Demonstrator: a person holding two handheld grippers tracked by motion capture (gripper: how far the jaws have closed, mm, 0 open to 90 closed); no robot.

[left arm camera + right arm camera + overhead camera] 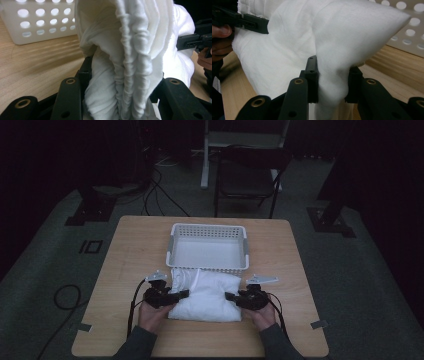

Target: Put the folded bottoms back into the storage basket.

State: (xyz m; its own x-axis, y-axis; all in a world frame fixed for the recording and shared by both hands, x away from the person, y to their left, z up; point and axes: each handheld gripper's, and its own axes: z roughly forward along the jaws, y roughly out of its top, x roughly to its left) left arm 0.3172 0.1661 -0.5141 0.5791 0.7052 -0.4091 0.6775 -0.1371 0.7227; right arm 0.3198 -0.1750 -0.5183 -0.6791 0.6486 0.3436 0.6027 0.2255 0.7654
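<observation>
A folded white cloth bundle point(206, 296) lies on the wooden table point(125, 260), just in front of a white perforated basket point(208, 246). My left gripper point(183, 294) grips the bundle's left side; in the left gripper view its black jaws squeeze the gathered, ribbed folds of the cloth point(127, 62). My right gripper point(231, 296) grips the right side, and in the right gripper view its jaws pinch a thick fold of the cloth point(332, 50). Each gripper view shows the other gripper farther off against the cloth. Hands hold both grippers from the table's near edge.
The basket point(37, 22) is empty and stands mid-table, touching the far edge of the cloth. Beyond the table stand a dark chair point(248, 177), frame legs and cables on the grey floor. Bare tabletop lies to the left and right of the bundle.
</observation>
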